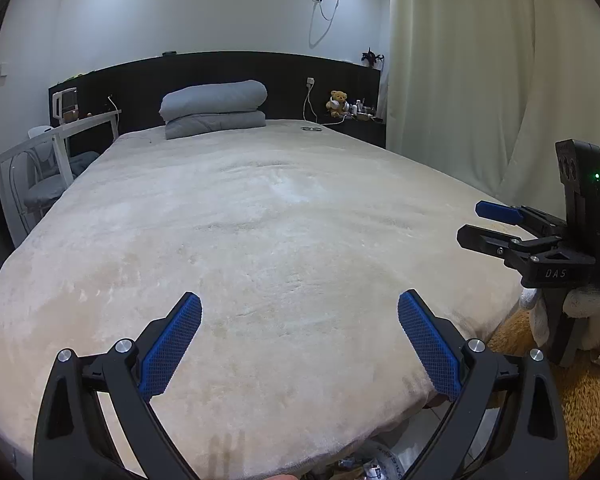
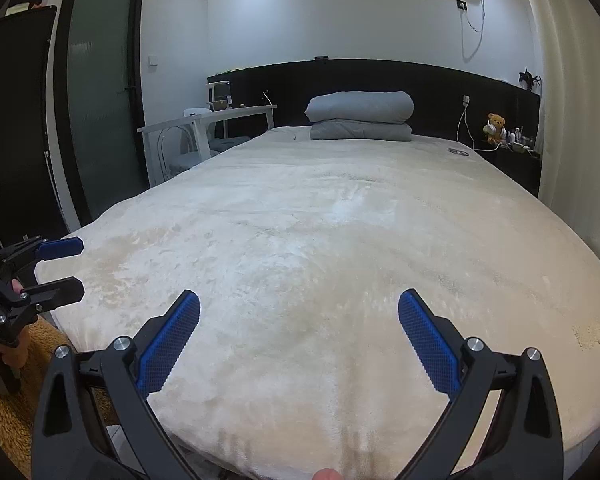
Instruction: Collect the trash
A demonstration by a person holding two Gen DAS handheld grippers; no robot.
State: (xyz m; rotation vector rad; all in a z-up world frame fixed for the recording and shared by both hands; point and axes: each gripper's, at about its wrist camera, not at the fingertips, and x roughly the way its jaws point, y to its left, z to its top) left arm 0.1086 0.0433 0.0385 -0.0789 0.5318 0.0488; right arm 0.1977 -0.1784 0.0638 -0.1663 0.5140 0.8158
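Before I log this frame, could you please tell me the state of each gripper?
Left gripper: open, jaws wide apart, holding nothing.
Right gripper: open, jaws wide apart, holding nothing.

We are in a home bedroom, a wide bed (image 2: 340, 260) under a cream plush cover, a folded grey duvet (image 2: 360, 114) by the dark headboard (image 2: 440, 80), a teddy bear (image 2: 496, 126) on the bedside shelf, pale curtains (image 1: 480, 80), a frosted-glass door (image 2: 100, 100).
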